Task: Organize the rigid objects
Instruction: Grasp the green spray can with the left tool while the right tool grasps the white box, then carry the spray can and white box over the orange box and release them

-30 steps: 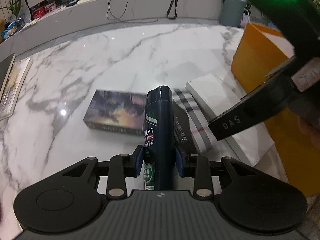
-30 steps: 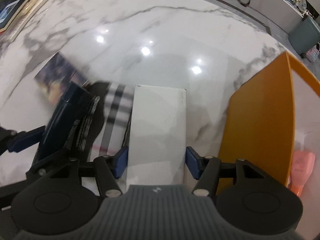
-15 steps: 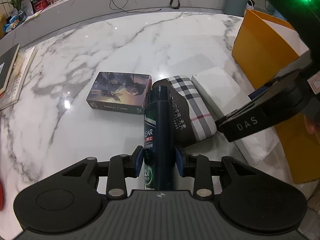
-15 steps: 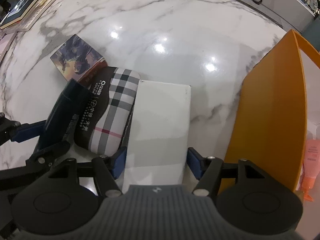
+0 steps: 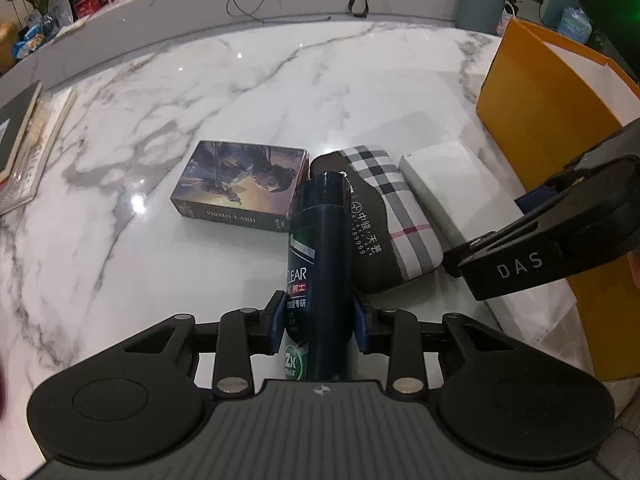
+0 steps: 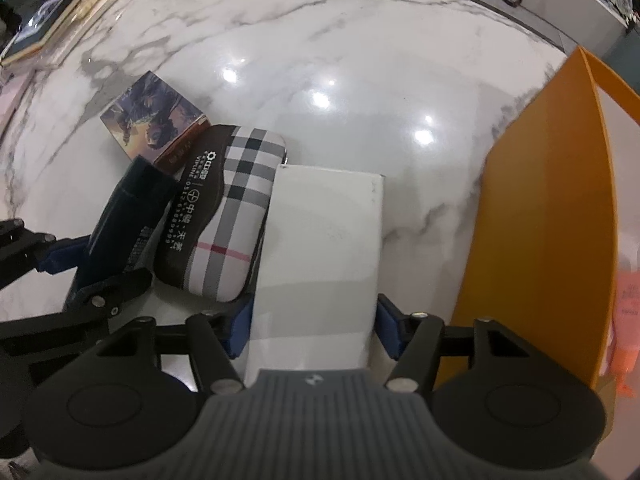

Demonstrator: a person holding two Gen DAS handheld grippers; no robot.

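My left gripper (image 5: 319,322) is shut on a dark blue Clear shampoo bottle (image 5: 320,264), which points forward above the marble table. My right gripper (image 6: 314,326) is shut on a long white box (image 6: 320,248); it shows at the right in the left wrist view (image 5: 448,184). A plaid glasses case (image 5: 384,220) lies between bottle and white box, also seen in the right wrist view (image 6: 224,216). A picture card box (image 5: 244,184) lies left of the case, also in the right wrist view (image 6: 152,116).
An orange open box (image 5: 536,120) stands at the table's right; in the right wrist view (image 6: 540,208) a pink tube (image 6: 628,300) lies inside it. Books (image 5: 24,140) lie at the left edge. A grey bin (image 5: 480,0) stands beyond the table.
Both grippers have pulled back and up with their loads. The card box, plaid case and white box now show more fully and sharper.
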